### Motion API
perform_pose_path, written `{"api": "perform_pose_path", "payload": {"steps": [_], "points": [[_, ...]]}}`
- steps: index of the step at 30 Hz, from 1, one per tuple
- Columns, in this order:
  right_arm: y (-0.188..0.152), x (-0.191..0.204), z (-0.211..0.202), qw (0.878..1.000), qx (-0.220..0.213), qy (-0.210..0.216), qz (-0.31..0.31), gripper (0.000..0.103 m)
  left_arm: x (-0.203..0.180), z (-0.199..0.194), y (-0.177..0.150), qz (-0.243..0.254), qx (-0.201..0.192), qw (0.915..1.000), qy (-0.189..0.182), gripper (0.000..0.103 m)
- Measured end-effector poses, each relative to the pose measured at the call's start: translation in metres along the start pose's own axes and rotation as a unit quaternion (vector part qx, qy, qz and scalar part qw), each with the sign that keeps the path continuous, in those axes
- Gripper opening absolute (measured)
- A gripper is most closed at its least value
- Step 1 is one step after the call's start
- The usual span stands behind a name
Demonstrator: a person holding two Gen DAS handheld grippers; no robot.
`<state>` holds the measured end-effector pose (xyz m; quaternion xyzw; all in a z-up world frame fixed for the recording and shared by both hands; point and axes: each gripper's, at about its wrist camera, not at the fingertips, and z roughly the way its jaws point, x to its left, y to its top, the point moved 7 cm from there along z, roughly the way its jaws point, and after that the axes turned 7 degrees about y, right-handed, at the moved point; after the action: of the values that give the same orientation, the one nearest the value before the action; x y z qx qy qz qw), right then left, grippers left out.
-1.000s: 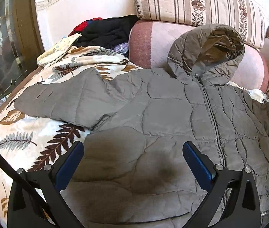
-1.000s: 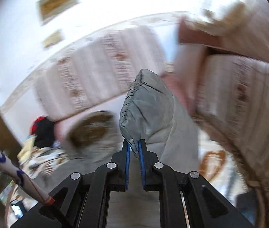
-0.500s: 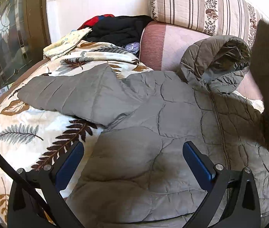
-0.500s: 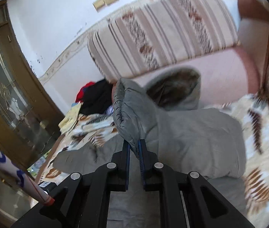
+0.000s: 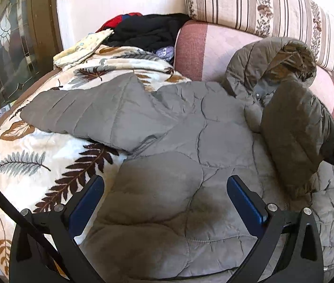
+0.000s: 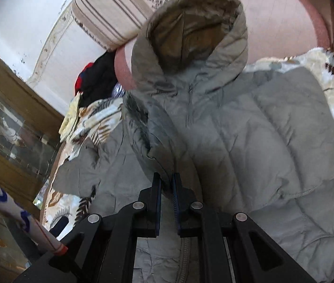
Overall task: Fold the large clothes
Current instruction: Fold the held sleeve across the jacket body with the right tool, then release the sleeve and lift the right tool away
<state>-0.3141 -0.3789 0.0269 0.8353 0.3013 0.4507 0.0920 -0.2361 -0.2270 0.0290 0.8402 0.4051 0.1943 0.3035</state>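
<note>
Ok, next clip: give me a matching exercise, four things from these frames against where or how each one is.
Things:
1. left tongs
2. right tongs
3. hood
4. black clothes

States:
A. shut on a jacket sleeve
B. piled in the far corner, beside the striped cushion
C. open above the jacket's body
D. propped against the pink backrest

Pairs: 1-C, 2-A, 3-D, 4-B
</note>
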Motion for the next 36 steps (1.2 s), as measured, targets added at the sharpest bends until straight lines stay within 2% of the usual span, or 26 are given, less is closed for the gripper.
{"api": "perform_pose_path", "payload": {"steps": [2, 4, 5, 8, 11, 14, 17, 20, 23, 26, 29, 32, 36], "points": [[-0.006, 0.005, 0.001, 1.0, 0.008, 0.001, -0.009, 0.01, 0.001, 0.003, -0.001, -0.002, 0.004, 1.0, 0.004, 0.103], [-0.011, 0.015, 0.001, 0.999, 0.019, 0.023, -0.017, 0.015, 0.004, 0.005, -0.001, -0.009, 0.006, 0.9999, 0.006, 0.103], [-0.012, 0.02, -0.002, 0.999, 0.022, 0.039, -0.023, 0.023, 0.006, 0.005, 0.0, -0.013, 0.005, 0.9999, 0.01, 0.103], [-0.013, 0.039, -0.017, 0.997, 0.013, 0.048, -0.055, 0.046, 0.014, 0.008, 0.001, -0.027, 0.009, 0.9994, 0.018, 0.103], [-0.005, 0.047, -0.042, 0.995, -0.008, 0.058, -0.082, 0.047, 0.024, 0.013, 0.0, -0.046, 0.017, 0.9984, 0.028, 0.103], [0.011, 0.029, -0.057, 0.996, -0.044, 0.011, -0.08, 0.047, 0.03, 0.013, 0.001, -0.061, 0.014, 0.9975, 0.033, 0.103], [0.028, -0.023, -0.063, 0.993, -0.052, -0.089, -0.059, 0.047, 0.026, 0.013, 0.0, -0.058, 0.015, 0.9979, 0.022, 0.103], [0.034, -0.086, -0.062, 0.979, -0.041, -0.196, -0.045, 0.046, 0.015, 0.018, -0.002, -0.043, 0.019, 0.9988, 0.018, 0.103], [0.028, -0.127, -0.057, 0.973, -0.024, -0.229, -0.023, 0.045, 0.001, 0.025, -0.005, -0.024, 0.027, 0.9993, 0.013, 0.103], [0.014, -0.149, -0.034, 0.975, 0.017, -0.221, -0.003, 0.045, -0.013, 0.037, -0.012, -0.001, 0.045, 0.9989, 0.014, 0.103], [0.011, -0.154, -0.023, 0.974, 0.022, -0.224, -0.019, 0.045, -0.016, 0.051, -0.021, 0.018, 0.074, 0.9963, 0.04, 0.103], [0.012, -0.144, -0.03, 0.973, 0.02, -0.229, -0.032, 0.046, -0.014, 0.048, -0.019, 0.01, 0.071, 0.9968, 0.036, 0.103], [-0.004, -0.11, -0.064, 0.983, -0.008, -0.182, -0.038, 0.046, -0.012, 0.028, -0.011, -0.015, 0.043, 0.999, 0.003, 0.103]]}}
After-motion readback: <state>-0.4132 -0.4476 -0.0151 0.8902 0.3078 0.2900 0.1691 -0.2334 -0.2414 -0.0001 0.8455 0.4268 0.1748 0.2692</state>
